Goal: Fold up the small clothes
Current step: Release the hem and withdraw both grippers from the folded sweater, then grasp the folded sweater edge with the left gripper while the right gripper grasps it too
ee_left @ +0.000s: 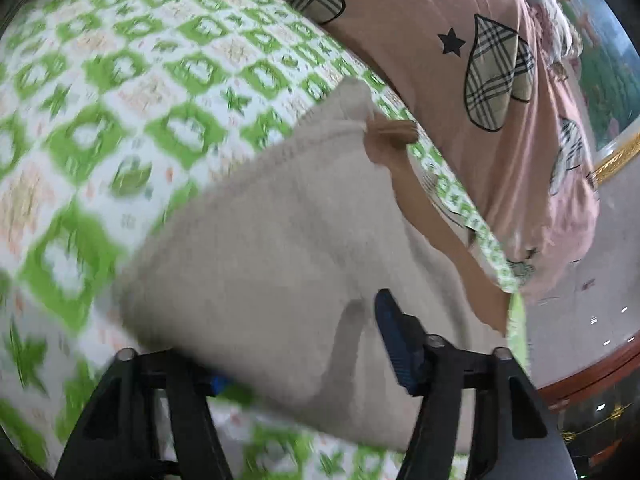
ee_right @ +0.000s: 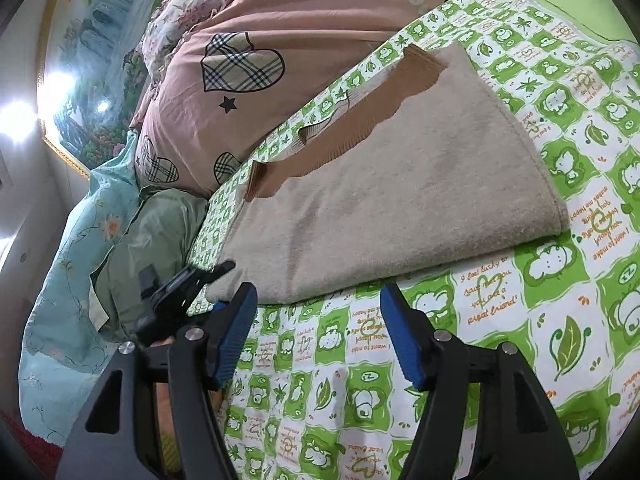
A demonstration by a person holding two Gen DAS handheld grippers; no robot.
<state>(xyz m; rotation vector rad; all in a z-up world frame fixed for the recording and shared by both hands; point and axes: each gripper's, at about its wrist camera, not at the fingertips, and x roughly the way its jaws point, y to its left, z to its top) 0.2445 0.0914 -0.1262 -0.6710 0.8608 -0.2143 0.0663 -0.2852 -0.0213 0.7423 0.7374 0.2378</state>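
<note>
A beige fleecy garment [ee_right: 400, 192] with a brown outer side lies folded on the green-and-white patterned bedsheet [ee_right: 520, 320]. Brown ribbed cuffs [ee_right: 420, 68] stick out along its far edge. My right gripper [ee_right: 316, 336] is open and empty, hovering above the sheet just in front of the garment's near edge. In the left wrist view, which is blurred, the garment [ee_left: 280, 248] fills the space between my left gripper's [ee_left: 304, 352] fingers, which stand wide apart, the left one mostly hidden under the cloth. That left gripper [ee_right: 216, 272] also shows at the garment's left corner.
A pink quilt with plaid hearts [ee_right: 248, 60] is piled along the far side of the bed. Pale green and turquoise bedding [ee_right: 120, 240] lies at the left. A landscape painting in a gold frame [ee_right: 80, 80] hangs on the wall behind.
</note>
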